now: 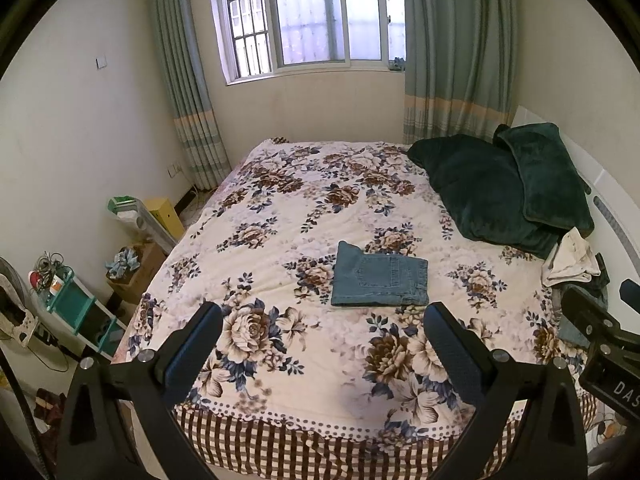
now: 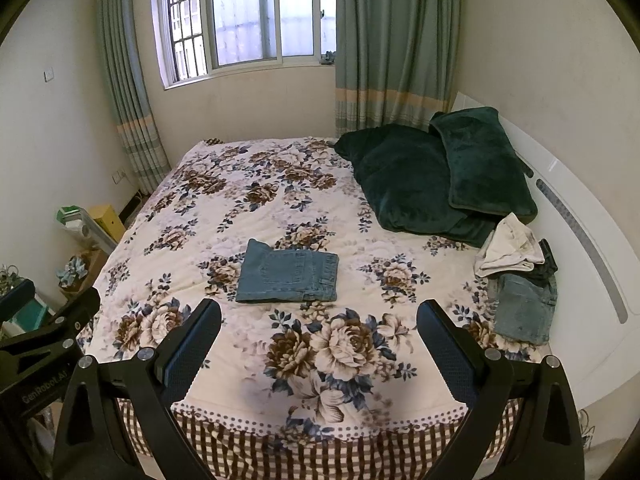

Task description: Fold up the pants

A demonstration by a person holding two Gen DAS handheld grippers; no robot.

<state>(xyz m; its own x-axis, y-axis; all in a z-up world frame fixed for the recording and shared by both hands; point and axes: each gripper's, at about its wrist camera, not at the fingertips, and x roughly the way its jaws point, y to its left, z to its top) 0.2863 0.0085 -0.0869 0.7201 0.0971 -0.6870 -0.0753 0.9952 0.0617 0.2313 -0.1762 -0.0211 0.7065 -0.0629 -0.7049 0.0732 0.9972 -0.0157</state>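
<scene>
A pair of blue denim pants lies folded into a flat rectangle, back pocket up, in the middle of the floral bed cover; it also shows in the right wrist view. My left gripper is open and empty, held above the near edge of the bed, short of the pants. My right gripper is open and empty too, beside the left one, also short of the pants. The right gripper's body shows at the right edge of the left wrist view.
A pile of other clothes lies at the bed's right side: a white garment and a pale denim piece. Two dark green pillows lean at the white headboard. Boxes and a teal shelf stand on the floor left of the bed.
</scene>
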